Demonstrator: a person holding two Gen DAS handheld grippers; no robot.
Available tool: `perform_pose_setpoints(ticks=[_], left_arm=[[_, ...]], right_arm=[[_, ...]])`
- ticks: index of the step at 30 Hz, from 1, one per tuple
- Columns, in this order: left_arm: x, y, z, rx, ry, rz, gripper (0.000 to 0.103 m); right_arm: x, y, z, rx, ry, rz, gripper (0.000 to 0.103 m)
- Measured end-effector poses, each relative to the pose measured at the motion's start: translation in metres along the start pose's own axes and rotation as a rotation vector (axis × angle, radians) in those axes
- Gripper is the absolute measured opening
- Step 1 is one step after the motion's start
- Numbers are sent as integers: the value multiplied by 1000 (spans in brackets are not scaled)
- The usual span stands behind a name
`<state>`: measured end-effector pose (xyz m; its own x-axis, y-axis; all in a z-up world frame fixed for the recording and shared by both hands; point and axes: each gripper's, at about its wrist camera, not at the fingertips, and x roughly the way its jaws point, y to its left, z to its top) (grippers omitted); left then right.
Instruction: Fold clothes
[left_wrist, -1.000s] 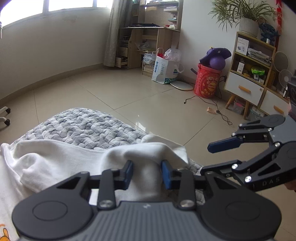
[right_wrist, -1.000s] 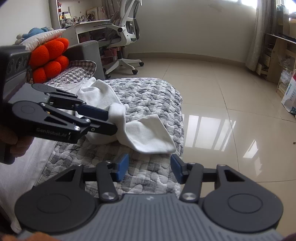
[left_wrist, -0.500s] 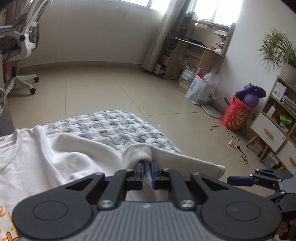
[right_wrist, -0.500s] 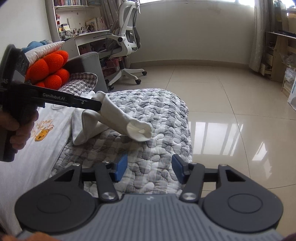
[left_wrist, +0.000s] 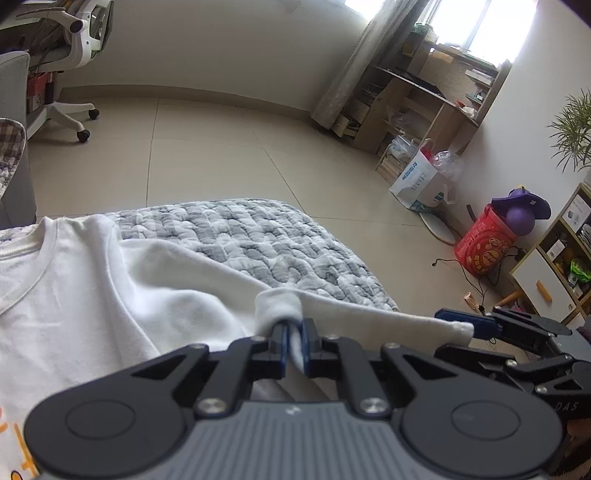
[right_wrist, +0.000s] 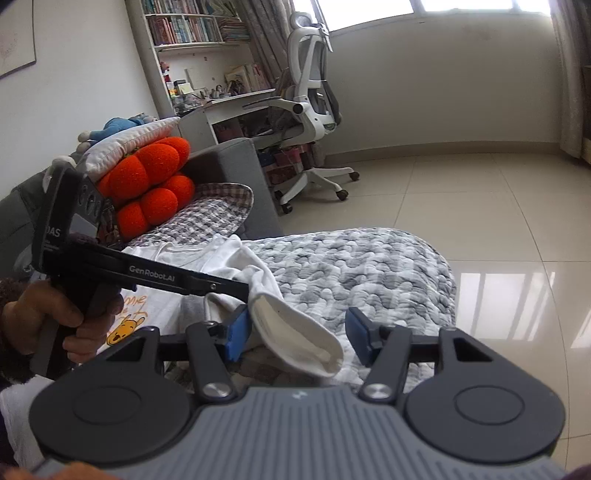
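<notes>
You have one white T-shirt (left_wrist: 110, 302) to fold, and it lies spread on the grey quilted cover (left_wrist: 266, 240) of the sofa, its collar toward the left of the left wrist view and an orange cartoon print on its front. One sleeve (right_wrist: 295, 332) is lifted off the cover: your left claw (left_wrist: 293, 341) is clenched on a pinch of that sleeve's fabric, both blue pads pressing it. Your right claw (right_wrist: 295, 334) is released and its jaws are opening; the sleeve's cuff end hangs between its two blue pads, and neither pad presses it. In the right wrist view your left hand (right_wrist: 55, 321) grips the left tool's handle. Past the shirt, two cushions are stacked at the sofa's arm, one orange (right_wrist: 151, 184) and one white (right_wrist: 129, 140) on top. One white office chair (right_wrist: 310, 110) stands on the tiled floor (right_wrist: 461, 192).
</notes>
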<state>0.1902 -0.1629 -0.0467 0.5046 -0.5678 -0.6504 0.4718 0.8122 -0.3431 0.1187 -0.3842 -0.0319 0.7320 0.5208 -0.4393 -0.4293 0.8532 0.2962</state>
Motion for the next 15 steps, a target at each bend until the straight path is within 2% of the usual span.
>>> perform_pose_setpoints(ticks=[6, 7, 8, 10, 13, 15], left_arm=[[1, 5, 2, -6, 1, -21, 8], [0, 6, 2, -2, -1, -27, 9], [0, 7, 3, 2, -3, -33, 9], [-4, 8, 3, 15, -11, -62, 12], [-14, 11, 7, 34, -28, -106, 20], [-21, 14, 12, 59, -50, -95, 31]], right_arm=[[6, 7, -3, -11, -5, -6, 60], [7, 7, -3, -1, -1, -12, 50], [8, 5, -4, 18, 5, -19, 28], [6, 1, -5, 56, 11, -49, 7], [-5, -3, -5, 103, 14, -82, 6], [-19, -3, -5, 128, 10, -84, 6]])
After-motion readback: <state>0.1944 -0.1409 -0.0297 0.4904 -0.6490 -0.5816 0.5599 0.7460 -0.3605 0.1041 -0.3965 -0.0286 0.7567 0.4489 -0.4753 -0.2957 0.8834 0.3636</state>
